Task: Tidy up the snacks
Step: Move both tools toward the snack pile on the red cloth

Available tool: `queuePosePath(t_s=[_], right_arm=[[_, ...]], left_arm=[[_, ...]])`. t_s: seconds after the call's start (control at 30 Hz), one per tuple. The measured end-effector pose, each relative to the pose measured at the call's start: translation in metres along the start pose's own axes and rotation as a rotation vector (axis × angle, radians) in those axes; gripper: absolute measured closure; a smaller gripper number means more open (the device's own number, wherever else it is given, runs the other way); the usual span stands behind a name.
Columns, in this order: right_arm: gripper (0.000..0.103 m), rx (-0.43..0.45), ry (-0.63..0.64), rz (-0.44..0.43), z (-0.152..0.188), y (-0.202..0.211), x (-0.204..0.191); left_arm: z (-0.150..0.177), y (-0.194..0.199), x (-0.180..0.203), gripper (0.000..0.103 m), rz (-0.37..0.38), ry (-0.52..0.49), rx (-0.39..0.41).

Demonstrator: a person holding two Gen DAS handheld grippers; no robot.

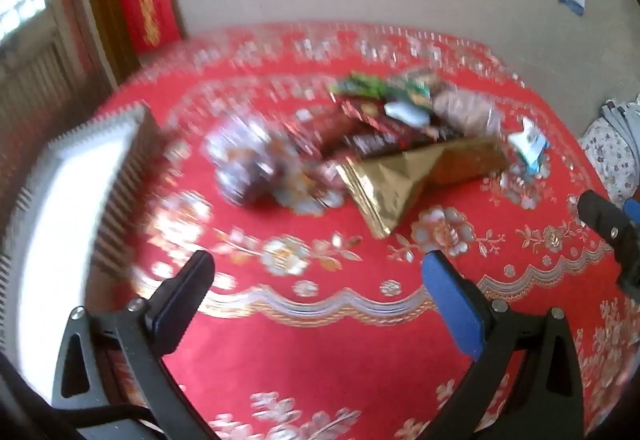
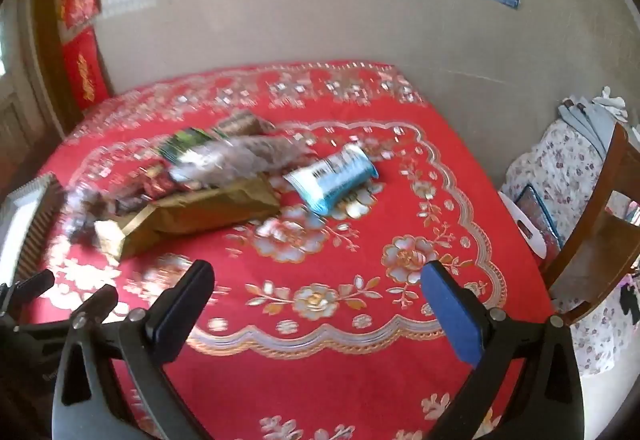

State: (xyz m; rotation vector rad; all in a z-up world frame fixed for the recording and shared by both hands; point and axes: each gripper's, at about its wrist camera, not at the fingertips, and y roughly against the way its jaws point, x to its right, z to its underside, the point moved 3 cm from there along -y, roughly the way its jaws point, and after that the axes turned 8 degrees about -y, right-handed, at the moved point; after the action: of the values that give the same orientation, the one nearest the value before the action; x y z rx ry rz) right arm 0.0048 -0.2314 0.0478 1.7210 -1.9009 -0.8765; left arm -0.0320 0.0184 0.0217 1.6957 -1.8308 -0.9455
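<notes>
A heap of snack packets (image 1: 384,119) lies on the red flowered tablecloth (image 1: 320,340). A gold foil bag (image 1: 404,175) (image 2: 192,211) lies at its near side, and a blue-and-white packet (image 1: 528,143) (image 2: 332,179) sits at the right. A clear bag of brown snacks (image 2: 244,155) and green wrappers (image 1: 360,85) top the heap. My left gripper (image 1: 316,272) hangs open over bare cloth in front of the heap. My right gripper (image 2: 316,280) is open too, nearer the table's right side, with nothing between its fingers. The picture is blurred.
A white slatted basket (image 1: 76,175) (image 2: 24,215) stands at the table's left edge. A wall runs behind the table. A wooden chair (image 2: 600,224) with flowered cloth and a bag stands to the right. The other gripper's fingers (image 1: 608,224) show at the left view's right edge.
</notes>
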Motion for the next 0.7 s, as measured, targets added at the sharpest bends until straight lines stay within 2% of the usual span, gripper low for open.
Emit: queuePosePath(t_s=[0.27,0.4,0.67,0.7], right_arm=[[0.0,0.082,0.048,-0.081,-0.006,0.05,-0.041],[0.0,0.117,0.082,-0.124,-0.005,0.069,-0.056],[0.0,0.125,0.12,-0.15,0.002,0.079,-0.071],[0.0,0.122,0.121,-0.149,0.004,0.079,-0.071]], left_arm=[[-0.009,0.037,-0.029,0.0,0.015,0.029,0.069],[-0.003,0.052,-0.038,0.0,-0.044,0.015,0.12],[0.005,0.057,-0.05,0.0,-0.097,-0.002,0.143],[0.006,0.058,-0.05,0.0,-0.08,-0.002,0.154]])
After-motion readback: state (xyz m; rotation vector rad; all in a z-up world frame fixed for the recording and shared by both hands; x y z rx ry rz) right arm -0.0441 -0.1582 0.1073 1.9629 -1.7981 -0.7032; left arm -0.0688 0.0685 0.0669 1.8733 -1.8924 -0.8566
